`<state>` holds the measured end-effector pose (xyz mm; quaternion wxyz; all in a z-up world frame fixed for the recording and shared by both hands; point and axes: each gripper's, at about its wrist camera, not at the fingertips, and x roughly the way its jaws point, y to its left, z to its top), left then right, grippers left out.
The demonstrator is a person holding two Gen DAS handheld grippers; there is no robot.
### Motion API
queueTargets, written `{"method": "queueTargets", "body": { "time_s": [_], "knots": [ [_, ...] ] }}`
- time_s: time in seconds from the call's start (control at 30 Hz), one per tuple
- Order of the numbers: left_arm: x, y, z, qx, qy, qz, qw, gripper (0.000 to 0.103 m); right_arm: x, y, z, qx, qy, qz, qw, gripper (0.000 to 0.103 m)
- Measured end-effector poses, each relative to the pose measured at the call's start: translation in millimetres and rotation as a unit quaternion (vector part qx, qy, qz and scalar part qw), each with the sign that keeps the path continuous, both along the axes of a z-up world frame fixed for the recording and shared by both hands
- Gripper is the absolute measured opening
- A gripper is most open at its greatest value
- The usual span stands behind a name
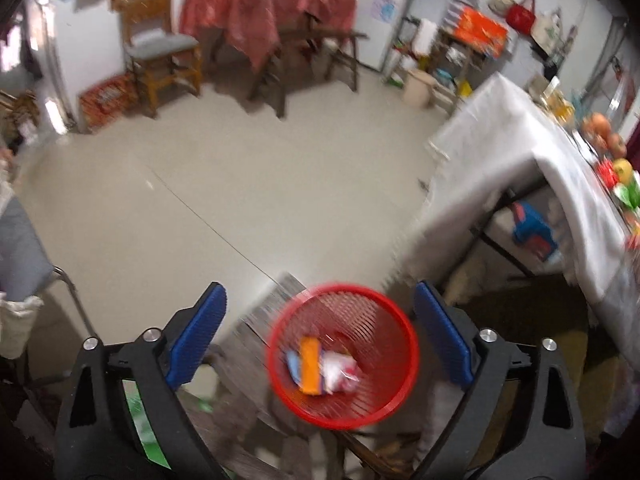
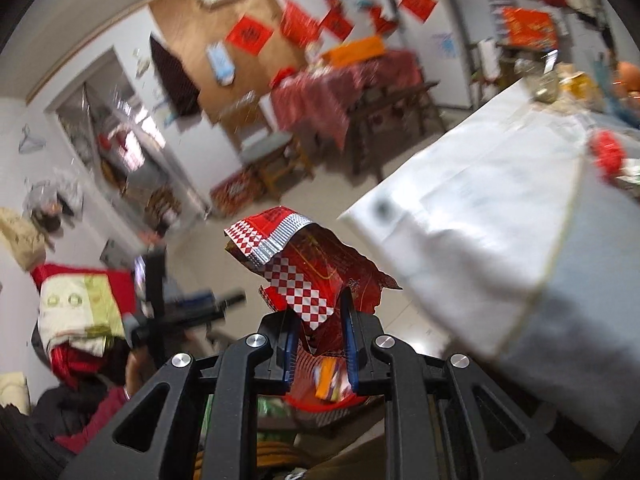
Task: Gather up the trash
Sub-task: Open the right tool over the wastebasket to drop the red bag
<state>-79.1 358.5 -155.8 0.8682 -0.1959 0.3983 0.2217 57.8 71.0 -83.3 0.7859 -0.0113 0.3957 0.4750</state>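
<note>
Blurred red basket (image 1: 342, 356) — its trash (image 1: 320, 368) unreadable.

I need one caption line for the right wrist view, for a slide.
Right claw shut on a crumpled red checkered wrapper, beside the white-covered table.

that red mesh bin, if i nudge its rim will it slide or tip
Probably slides or tips easily: the bin is open mesh with thin walls, so likely light. Only a few wrappers lie in it, adding little weight. It seems to sit on a slatted surface rather than the floor, so a hard nudge might knock it off; blur makes that uncertain.
</note>
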Motion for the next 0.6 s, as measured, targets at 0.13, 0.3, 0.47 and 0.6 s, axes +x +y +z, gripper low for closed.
{"method": "queueTargets", "body": {
  "time_s": [0.13, 0.3, 0.47, 0.6],
  "knots": [
    [-15, 15, 20, 0.033, -0.022, 0.033, 0.9987, 0.096, -16, 42, -20, -0.035, 0.013, 0.042, 0.998, 0.020],
    [-34, 33, 31, 0.024, -0.051, 0.053, 0.9970, 0.096, -35, 91, -45, -0.080, 0.022, 0.082, 0.993, 0.023],
    [-46, 46, 30, 0.019, -0.055, 0.075, 0.9955, 0.096, -38, 127, -74, -0.131, 0.026, 0.092, 0.987, 0.041],
    [-51, 50, 30, 0.013, -0.058, 0.080, 0.9950, 0.096, -34, 131, -83, -0.138, 0.039, 0.091, 0.985, 0.041]
  ]
}}
